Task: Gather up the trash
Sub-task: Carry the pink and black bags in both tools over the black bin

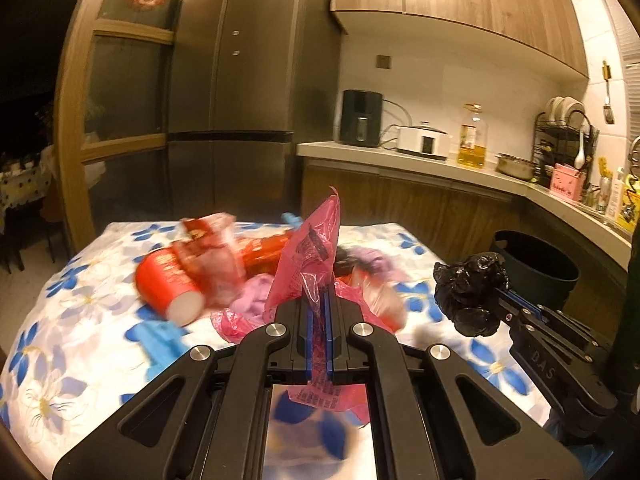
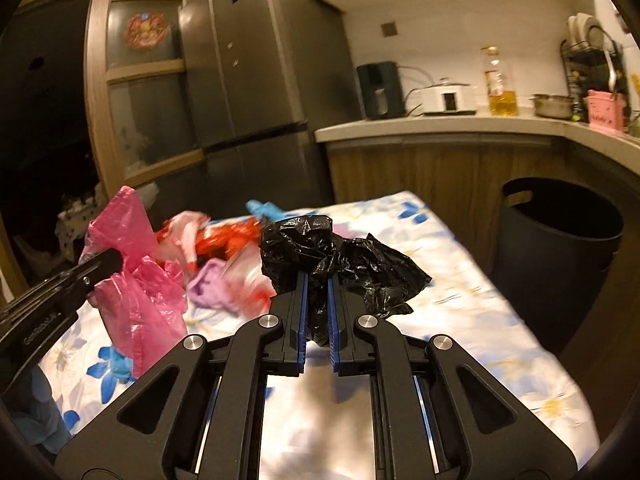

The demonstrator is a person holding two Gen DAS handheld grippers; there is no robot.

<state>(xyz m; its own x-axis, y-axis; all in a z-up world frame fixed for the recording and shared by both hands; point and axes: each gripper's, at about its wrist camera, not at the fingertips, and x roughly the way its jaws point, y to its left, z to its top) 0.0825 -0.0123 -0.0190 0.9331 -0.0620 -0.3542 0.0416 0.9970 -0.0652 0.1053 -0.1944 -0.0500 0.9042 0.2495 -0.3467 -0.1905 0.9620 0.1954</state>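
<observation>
The left hand-held gripper (image 1: 319,300) is clenched on a pink bag (image 1: 310,256), lifted above the flowered counter (image 1: 80,320). The right hand-held gripper (image 2: 317,284) grips a crumpled black bag (image 2: 340,260) near the counter's right edge. A red cup (image 1: 168,284) and blurred wrappers (image 1: 216,256) lie mid-counter. A dark bin (image 2: 560,232) stands on the floor just past that right edge, its mouth unobstructed.

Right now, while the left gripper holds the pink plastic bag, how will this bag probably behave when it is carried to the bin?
The pink plastic bag looks thin and crinkled, so it is probably floppy and very light. It hangs loose past the left gripper, so it may sway or catch other trash. The film seems smooth, so it could slip if the closed jaws relax.
</observation>
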